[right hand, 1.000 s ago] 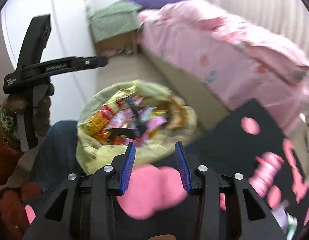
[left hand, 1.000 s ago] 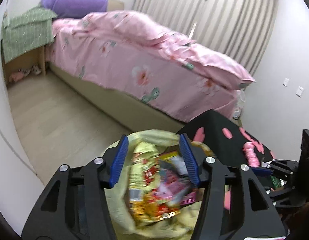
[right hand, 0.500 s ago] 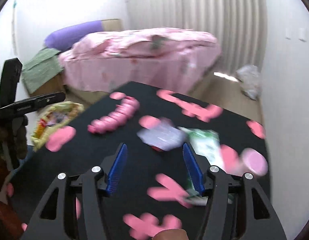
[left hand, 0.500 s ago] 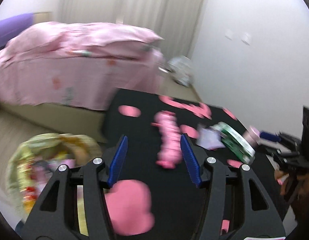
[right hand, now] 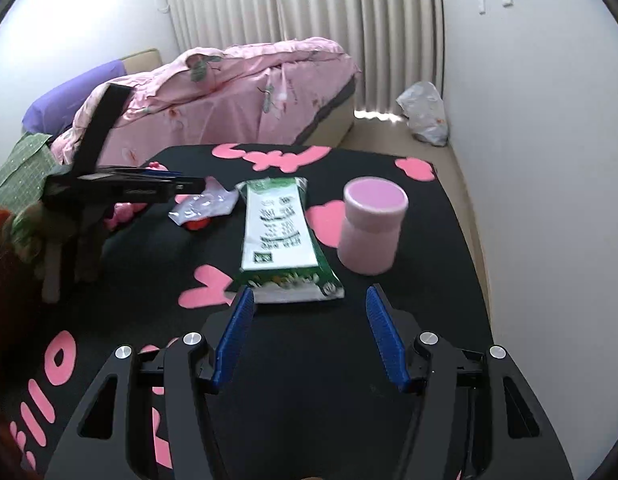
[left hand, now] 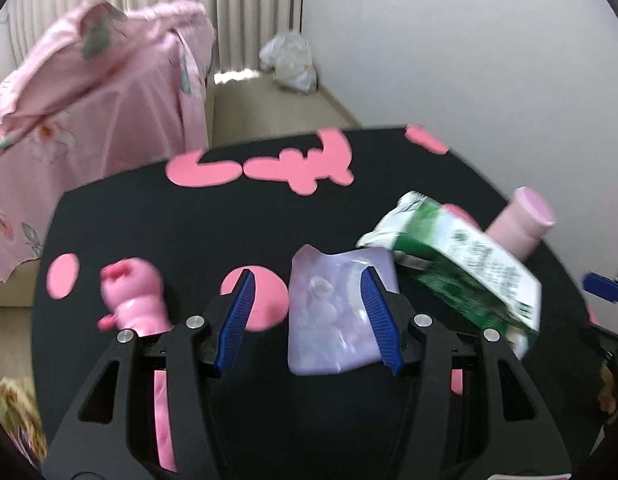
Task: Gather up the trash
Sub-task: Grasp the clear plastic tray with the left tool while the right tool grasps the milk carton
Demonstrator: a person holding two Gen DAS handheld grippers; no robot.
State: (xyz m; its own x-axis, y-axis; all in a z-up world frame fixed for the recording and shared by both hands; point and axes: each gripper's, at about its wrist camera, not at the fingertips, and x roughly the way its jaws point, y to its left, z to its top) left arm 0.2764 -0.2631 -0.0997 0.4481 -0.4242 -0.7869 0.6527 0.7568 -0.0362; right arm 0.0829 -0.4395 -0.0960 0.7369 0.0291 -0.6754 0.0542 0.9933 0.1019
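On the black table [left hand: 237, 220] [right hand: 429, 312] with pink shapes lie a pale purple wrapper [left hand: 333, 312] [right hand: 205, 206], a green and white packet [left hand: 461, 268] [right hand: 283, 236] and an upright pink jar [right hand: 371, 224] [left hand: 521, 224]. My left gripper [left hand: 309, 316] is open, its fingers over the near part of the purple wrapper. My right gripper [right hand: 311, 332] is open and empty, just short of the green packet's near end. The left gripper also shows in the right wrist view [right hand: 121, 190].
A pink toy figure [left hand: 133, 300] lies left of the left gripper. A pink-covered bed [right hand: 229, 96] stands beyond the table. A white plastic bag [right hand: 425, 118] sits on the floor by the curtain. A yellow trash bag's edge [left hand: 13, 412] shows at lower left.
Both grippers swung away from the yellow trash bag to the table. The left one has come over the purple wrapper; the right one has closed in on the green packet and jar.
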